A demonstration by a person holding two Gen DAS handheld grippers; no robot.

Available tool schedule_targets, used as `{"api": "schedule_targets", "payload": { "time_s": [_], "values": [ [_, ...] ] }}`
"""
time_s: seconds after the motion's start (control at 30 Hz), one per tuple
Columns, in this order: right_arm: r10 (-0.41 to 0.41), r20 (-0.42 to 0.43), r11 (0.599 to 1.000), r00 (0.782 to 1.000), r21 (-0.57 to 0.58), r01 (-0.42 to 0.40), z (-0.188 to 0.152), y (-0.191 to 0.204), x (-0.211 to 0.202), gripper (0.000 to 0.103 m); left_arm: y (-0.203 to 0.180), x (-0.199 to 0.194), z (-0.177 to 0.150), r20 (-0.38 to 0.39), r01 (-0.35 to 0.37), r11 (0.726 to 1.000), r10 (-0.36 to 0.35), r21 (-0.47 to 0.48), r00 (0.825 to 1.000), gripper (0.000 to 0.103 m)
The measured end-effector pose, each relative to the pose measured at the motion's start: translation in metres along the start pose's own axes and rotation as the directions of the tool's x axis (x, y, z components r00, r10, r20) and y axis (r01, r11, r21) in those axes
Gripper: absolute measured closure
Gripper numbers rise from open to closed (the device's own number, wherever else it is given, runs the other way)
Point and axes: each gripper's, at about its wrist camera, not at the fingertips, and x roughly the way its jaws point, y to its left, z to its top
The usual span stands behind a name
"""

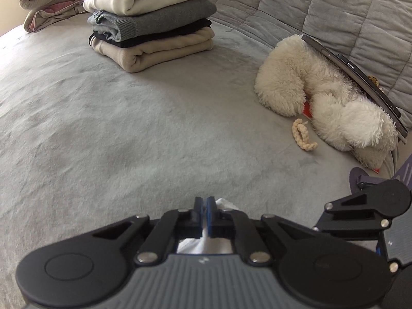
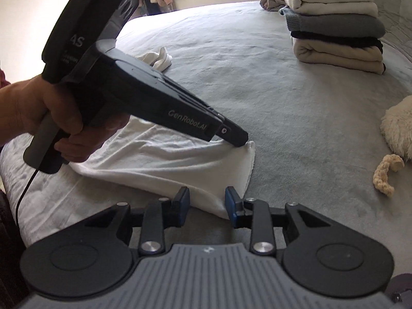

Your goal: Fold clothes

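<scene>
Several folded clothes already sit in a stack (image 2: 334,23) at the bed's (image 1: 128,118) far side; my left gripper (image 1: 205,207) is clamped on the white garment's (image 2: 159,164) corner, my right gripper (image 2: 207,200) apart astride its near edge, folding not yet begun.

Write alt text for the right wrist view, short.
The left gripper, held in a hand, pinches the far corner of a white garment spread on a grey bed. The right gripper hangs open over the garment's near edge. A stack of folded clothes sits at the upper right.
</scene>
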Motion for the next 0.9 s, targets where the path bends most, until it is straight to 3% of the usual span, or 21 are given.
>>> {"api": "schedule_targets", "payload": {
  "time_s": [0.17, 0.43, 0.5, 0.57, 0.8, 0.83, 0.9],
  "values": [
    [0.086, -0.071, 0.996, 0.994, 0.028, -0.084, -0.015, -0.005, -0.029, 0.069, 0.005, -0.017, -0.008, 0.062, -0.047, 0.999, 0.047, -0.016, 0.997, 0.1],
    [0.006, 0.093, 0.989, 0.996, 0.147, -0.019, 0.001, -0.036, -0.032, 0.066, -0.014, -0.06, -0.068, 0.179, -0.002, 1.0, 0.003, -0.005, 0.984, 0.085],
    [-0.014, 0.106, 0.99, 0.994, 0.142, -0.001, 0.006, -0.04, -0.023, 0.066, -0.029, -0.062, -0.086, 0.195, -0.019, 0.999, 0.012, 0.033, 0.981, 0.062],
    [-0.042, 0.103, 0.993, 0.994, 0.117, 0.03, 0.011, -0.042, -0.011, 0.066, -0.044, -0.06, -0.099, 0.217, -0.035, 0.996, 0.017, 0.083, 0.976, 0.052],
    [-0.025, 0.15, 0.998, 0.988, 0.053, 0.017, 0.018, -0.043, 0.016, 0.069, -0.082, -0.045, -0.114, 0.273, -0.093, 0.979, 0.041, 0.18, 0.961, 0.054],
    [-0.021, 0.152, 0.999, 0.988, 0.042, 0.015, 0.018, -0.043, 0.019, 0.071, -0.085, -0.042, -0.114, 0.283, -0.102, 0.978, 0.047, 0.182, 0.958, 0.057],
    [-0.025, 0.16, 1.0, 0.987, 0.017, 0.023, 0.019, -0.04, 0.022, 0.084, -0.088, -0.039, -0.111, 0.292, -0.113, 0.981, 0.063, 0.157, 0.954, 0.075]
  ]
}}
